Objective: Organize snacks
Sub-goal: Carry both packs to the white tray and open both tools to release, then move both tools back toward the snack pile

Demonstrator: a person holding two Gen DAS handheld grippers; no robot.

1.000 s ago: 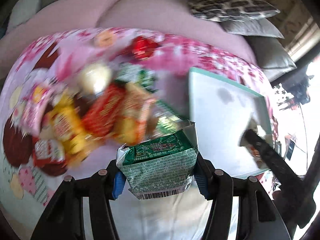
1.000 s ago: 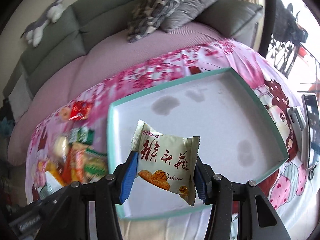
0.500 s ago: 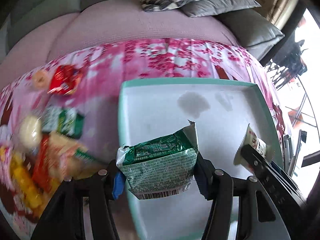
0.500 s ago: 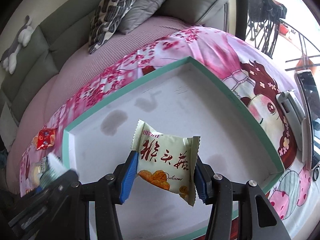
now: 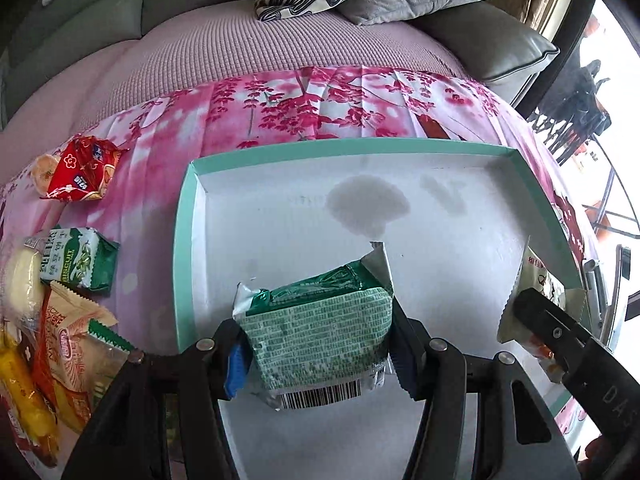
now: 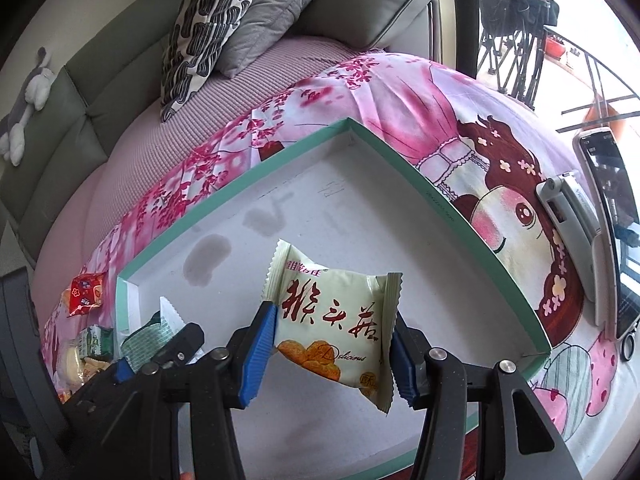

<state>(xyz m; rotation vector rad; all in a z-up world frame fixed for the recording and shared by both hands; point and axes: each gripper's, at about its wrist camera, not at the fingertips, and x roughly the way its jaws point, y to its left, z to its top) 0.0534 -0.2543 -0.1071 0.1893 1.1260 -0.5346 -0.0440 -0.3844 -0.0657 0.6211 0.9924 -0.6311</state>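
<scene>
My left gripper (image 5: 316,356) is shut on a green snack packet (image 5: 320,328) and holds it above the near left part of the white tray with a teal rim (image 5: 184,240). My right gripper (image 6: 332,352) is shut on a cream pastry packet with red characters (image 6: 332,320), held above the tray (image 6: 460,216) near its front. The right gripper and its packet (image 5: 536,296) show at the right of the left wrist view. The left gripper and green packet (image 6: 148,340) show at the lower left of the right wrist view.
Loose snacks lie left of the tray on the pink floral cloth: a red packet (image 5: 78,170), a green biscuit packet (image 5: 80,260), an orange packet (image 5: 76,340) and yellow ones (image 5: 20,392). A phone (image 6: 612,216) and a white device (image 6: 568,212) lie right of the tray. Cushions (image 6: 208,28) sit behind.
Both grippers have moved right with their packets. The left gripper came from over the snack pile to over the tray. The right gripper shifted toward the tray's right side.
</scene>
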